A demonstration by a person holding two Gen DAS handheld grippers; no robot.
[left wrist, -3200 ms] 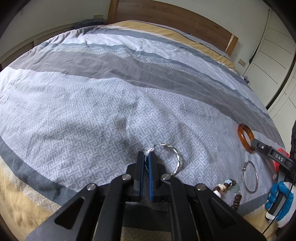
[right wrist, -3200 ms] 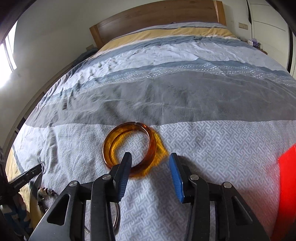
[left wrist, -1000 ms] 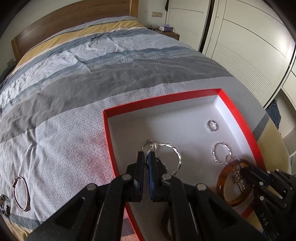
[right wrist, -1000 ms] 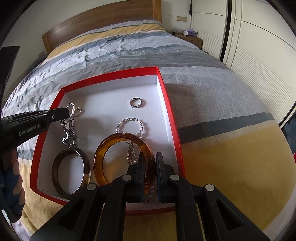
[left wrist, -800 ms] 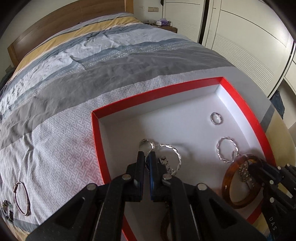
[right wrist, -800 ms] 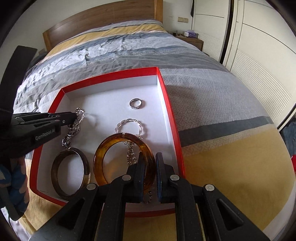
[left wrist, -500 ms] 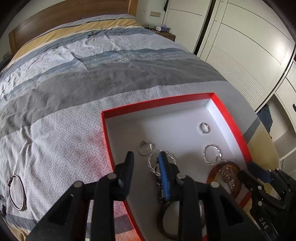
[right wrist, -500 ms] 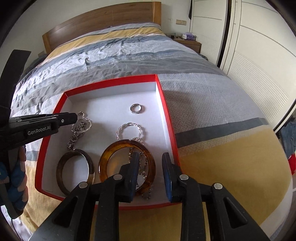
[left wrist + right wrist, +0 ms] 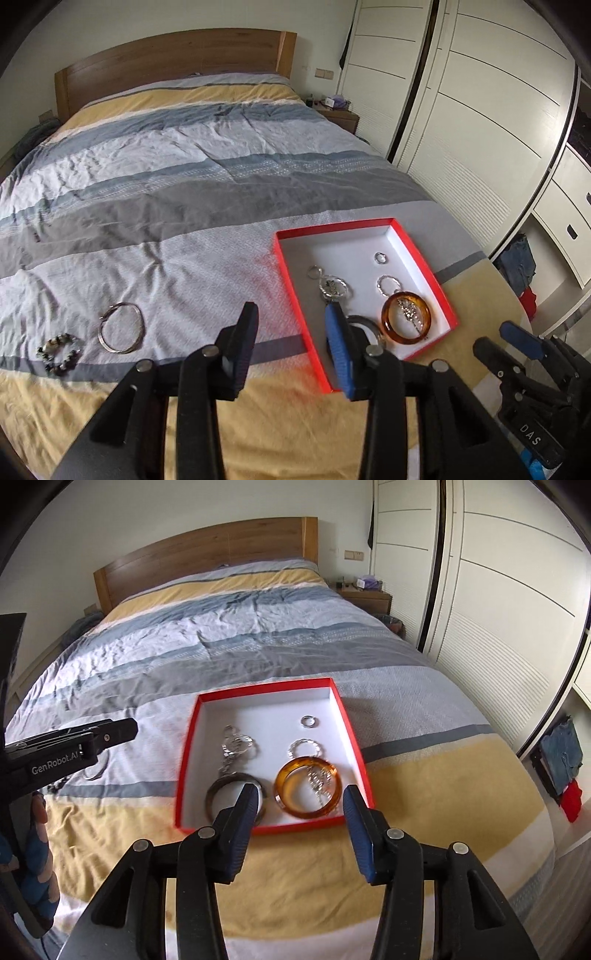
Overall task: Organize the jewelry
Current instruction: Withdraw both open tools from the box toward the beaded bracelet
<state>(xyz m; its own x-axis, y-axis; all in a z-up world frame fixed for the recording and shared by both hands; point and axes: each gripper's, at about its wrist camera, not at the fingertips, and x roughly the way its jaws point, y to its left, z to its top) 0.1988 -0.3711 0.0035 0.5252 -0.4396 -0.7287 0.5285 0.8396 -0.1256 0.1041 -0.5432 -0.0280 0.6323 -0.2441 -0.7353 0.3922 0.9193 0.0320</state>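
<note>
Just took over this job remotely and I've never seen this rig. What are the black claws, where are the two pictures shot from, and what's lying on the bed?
There is no robot arm: a person holds a two-finger gripper in each hand, and each carries a fisheye camera looking along its fingers. One picture comes from the left gripper, the other from the right gripper. Both are open and hold nothing.

On the bedspread sits a red box. Inside it lie an amber bangle, a dark bangle, a twisted silver bracelet, a small ring and a silver chain piece.

Outside the box, in the left view, a thin silver hoop and a beaded bracelet lie on the cover.
</note>
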